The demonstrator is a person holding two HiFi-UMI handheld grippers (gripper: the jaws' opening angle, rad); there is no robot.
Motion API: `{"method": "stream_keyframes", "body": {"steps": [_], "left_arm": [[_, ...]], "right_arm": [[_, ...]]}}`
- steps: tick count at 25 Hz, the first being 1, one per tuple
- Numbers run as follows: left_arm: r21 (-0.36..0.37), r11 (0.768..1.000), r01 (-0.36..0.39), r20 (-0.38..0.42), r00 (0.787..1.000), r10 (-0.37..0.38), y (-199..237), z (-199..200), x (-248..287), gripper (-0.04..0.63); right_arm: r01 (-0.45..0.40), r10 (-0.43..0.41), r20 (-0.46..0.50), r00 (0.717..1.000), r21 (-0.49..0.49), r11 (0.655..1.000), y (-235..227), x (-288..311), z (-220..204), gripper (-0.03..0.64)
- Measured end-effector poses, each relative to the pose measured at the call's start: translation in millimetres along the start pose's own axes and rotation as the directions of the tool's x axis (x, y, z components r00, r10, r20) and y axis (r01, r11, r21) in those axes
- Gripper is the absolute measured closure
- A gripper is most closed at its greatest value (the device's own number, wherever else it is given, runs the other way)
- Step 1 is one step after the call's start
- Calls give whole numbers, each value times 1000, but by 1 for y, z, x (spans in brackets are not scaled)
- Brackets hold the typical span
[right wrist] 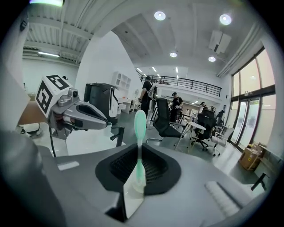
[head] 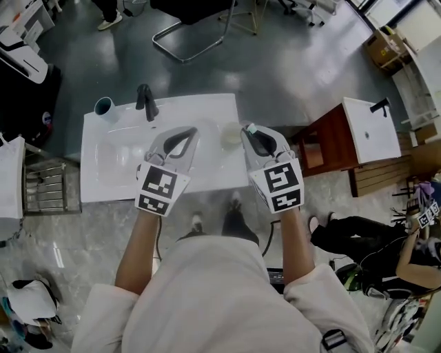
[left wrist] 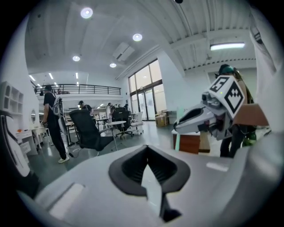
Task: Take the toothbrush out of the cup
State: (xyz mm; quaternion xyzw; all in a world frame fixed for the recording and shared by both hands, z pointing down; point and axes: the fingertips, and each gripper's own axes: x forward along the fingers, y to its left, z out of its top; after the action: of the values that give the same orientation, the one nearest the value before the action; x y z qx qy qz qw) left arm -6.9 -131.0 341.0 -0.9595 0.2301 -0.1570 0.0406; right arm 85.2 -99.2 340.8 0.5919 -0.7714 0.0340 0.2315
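Right gripper view showed the right gripper (right wrist: 139, 151) clamped on the toothbrush (right wrist: 140, 123) handle. It looked light, stiff and slippery, best pinched mid-handle. The left gripper (left wrist: 147, 151) was closed and empty.

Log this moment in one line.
right gripper: shut on toothbrush | toothbrush: out of cup | left gripper: shut, empty | cup: on counter

- A polished grey floor (head: 289, 62) is seen — ceiling light is reflected in it.
- Tall windows (left wrist: 146, 95) and round ceiling lights (left wrist: 86, 12) are shown.
- A black office chair (left wrist: 86, 131) and a wooden cabinet (head: 324, 148) are placed there.
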Motion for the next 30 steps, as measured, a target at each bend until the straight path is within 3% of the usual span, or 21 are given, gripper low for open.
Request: {"method": "stream_keyframes", "body": {"steps": [17,30], "left_arm": [[71,996,47,76,996,-52,-28,31,-26,594],[42,998,44,122,991,-49,-25,46,-30,594]], "right_arm": [[51,-65,96,993,138,989,5,-68,17,583],[66,-86,123,989,165,984,2,-74,21,583]]}}
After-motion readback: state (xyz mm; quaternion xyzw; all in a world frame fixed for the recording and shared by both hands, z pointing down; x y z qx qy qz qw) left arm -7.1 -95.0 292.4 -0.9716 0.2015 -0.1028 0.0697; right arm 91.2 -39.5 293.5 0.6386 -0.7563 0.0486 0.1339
